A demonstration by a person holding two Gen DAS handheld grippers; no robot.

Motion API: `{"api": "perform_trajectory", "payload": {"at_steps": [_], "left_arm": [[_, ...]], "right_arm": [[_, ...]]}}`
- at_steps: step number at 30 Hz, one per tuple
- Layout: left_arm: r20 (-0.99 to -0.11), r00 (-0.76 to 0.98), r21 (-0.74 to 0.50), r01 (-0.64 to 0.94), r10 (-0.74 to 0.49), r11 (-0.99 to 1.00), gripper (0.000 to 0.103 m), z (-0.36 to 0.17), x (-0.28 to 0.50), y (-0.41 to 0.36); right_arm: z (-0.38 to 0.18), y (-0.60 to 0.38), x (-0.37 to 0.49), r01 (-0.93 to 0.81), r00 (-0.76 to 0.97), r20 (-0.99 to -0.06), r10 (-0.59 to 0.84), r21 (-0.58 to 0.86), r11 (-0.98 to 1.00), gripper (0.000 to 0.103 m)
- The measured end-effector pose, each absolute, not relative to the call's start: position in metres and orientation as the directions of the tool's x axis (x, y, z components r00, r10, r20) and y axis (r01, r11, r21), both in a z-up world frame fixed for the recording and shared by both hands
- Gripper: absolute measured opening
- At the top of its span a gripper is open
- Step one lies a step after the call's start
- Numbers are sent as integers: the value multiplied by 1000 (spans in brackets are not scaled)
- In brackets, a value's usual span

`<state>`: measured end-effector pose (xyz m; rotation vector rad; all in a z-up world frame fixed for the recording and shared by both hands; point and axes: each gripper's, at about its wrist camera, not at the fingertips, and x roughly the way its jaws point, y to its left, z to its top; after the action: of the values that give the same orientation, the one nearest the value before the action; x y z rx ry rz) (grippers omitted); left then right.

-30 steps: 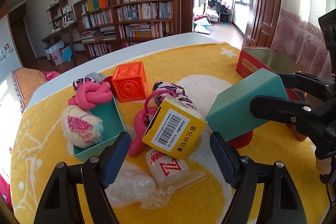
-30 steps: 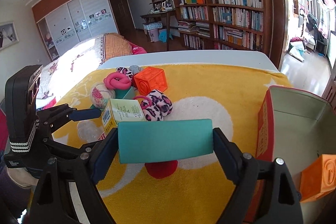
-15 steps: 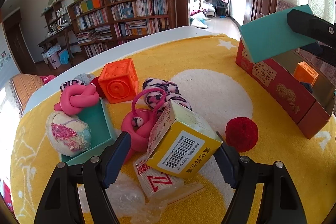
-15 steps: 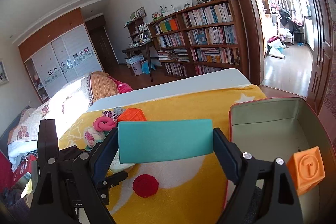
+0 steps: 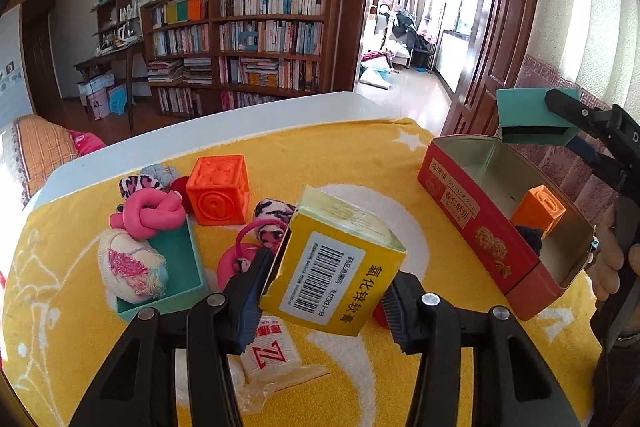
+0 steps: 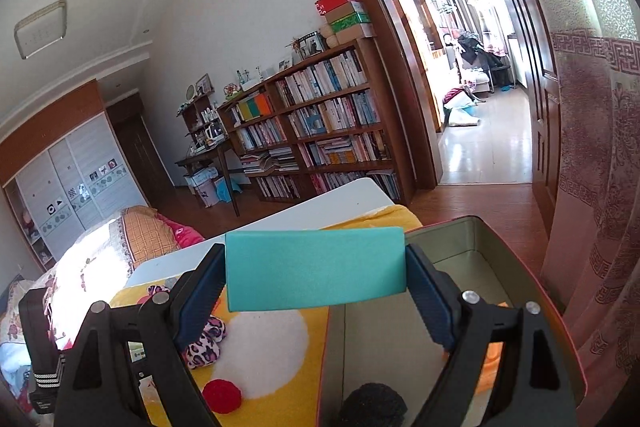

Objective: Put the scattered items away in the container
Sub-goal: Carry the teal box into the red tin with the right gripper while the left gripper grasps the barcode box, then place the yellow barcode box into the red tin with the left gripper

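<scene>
Your left claw is closing on the yellow cardboard box with the barcode label, both pads against its sides, the box tilted and lifted clear of the yellow patterned towel that covers the white desk. Under it lie a white sachet with a red Z in crinkled clear wrap and a pink knotted hair tie. Off to your left, the shallow teal box tray holds a pale embroidered fabric ball, with a pink knotted rope toy at its far edge. An orange embossed soft cube sits just beyond, a leopard-print scrunchie beside it.

Your right claw is clamped on the teal rectangular box lid, pads flat on both ends, held level above the far end of the red rectangular tin container. Inside that tin you've got a second orange cube and a dark woolly ball. A red yarn pom-pom rests on the towel just beside the tin's near wall. Your hand shows at the right edge of the left view, gripping the handle
</scene>
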<state>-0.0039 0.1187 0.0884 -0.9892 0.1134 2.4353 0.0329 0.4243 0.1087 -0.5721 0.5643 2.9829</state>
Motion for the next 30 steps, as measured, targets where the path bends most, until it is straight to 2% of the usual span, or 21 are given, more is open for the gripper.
{"api": "perform_trajectory", "payload": {"at_steps": [6, 18, 23, 30], "left_arm": [[-640, -566, -181, -546, 520, -818, 53, 108, -3, 154], [-605, -488, -240, -642, 629, -728, 53, 123, -11, 229], [-614, -457, -259, -653, 643, -712, 53, 117, -16, 248], [-630, -401, -286, -676, 665, -679, 53, 108, -20, 276]], "right_arm": [[108, 457, 32, -257, -904, -416, 101, 340, -905, 89], [101, 469, 26, -394, -844, -467, 265, 204, -896, 90], [97, 484, 27, -406, -844, -478, 242, 274, -872, 90], [102, 484, 38, -449, -848, -440, 297, 297, -843, 90]]}}
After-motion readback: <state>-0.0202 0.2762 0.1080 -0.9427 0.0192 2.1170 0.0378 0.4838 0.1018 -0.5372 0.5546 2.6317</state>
